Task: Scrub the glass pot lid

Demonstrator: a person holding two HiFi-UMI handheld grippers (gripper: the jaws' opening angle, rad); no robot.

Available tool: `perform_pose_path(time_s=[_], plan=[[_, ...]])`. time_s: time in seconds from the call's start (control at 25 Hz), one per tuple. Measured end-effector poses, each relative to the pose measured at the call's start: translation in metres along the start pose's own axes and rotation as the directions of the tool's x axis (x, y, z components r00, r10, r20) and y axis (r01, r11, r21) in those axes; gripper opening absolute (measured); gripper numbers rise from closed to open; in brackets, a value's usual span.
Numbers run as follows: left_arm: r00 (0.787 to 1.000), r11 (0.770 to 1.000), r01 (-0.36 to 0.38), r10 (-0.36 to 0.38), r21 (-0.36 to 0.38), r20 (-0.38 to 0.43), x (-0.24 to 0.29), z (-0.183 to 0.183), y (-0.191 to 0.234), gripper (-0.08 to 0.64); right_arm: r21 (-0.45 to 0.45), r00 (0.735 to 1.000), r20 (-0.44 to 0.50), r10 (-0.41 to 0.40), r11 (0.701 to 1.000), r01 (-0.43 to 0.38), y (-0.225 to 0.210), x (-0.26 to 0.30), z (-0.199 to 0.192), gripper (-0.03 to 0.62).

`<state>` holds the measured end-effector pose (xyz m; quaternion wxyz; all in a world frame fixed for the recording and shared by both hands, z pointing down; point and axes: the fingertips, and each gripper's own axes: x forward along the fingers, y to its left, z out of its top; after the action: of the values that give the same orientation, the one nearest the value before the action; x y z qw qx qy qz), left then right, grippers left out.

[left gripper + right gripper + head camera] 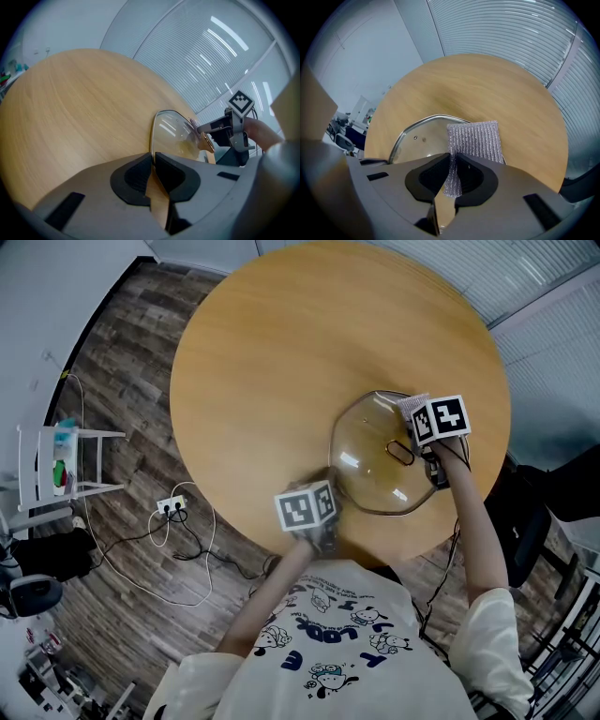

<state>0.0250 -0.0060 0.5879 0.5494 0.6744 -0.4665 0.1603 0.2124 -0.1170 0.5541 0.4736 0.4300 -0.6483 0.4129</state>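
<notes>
The left gripper (153, 164) pinches the lid (370, 465) by its rim at the worktop (281, 352) edge. The right gripper (451, 171) clamps a pad (476, 139) (silvery mesh) over the glass. Scrubbing seems in hand; next, rub firmly across.

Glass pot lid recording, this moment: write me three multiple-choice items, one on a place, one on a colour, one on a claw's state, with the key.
1. Where does the glass pot lid lie?
A. On the floor
B. On the round wooden table
C. On a chair

2. What colour is the scrub pad?
A. Yellow
B. Silver-grey
C. Green

3. How is the left claw?
A. Open, clear of the lid
B. Shut on the pad
C. Shut on the lid's rim

Key: 1 B, the head view shows it on the tabletop. 2 B, the right gripper view shows its silvery ribbed weave held in the right claw. 3 C, its jaws pinch the rim in the left gripper view.
</notes>
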Motion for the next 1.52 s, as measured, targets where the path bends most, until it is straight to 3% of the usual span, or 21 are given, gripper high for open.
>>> perform_pose_path(time_s=[1.52], plan=[[1.0,1.0,0.001,-0.001,0.001,0.007,0.001,0.002,0.001,0.037,0.095,0.998,0.009,-0.057,0.994,0.056,-0.026,-0.016,-0.06,0.063]])
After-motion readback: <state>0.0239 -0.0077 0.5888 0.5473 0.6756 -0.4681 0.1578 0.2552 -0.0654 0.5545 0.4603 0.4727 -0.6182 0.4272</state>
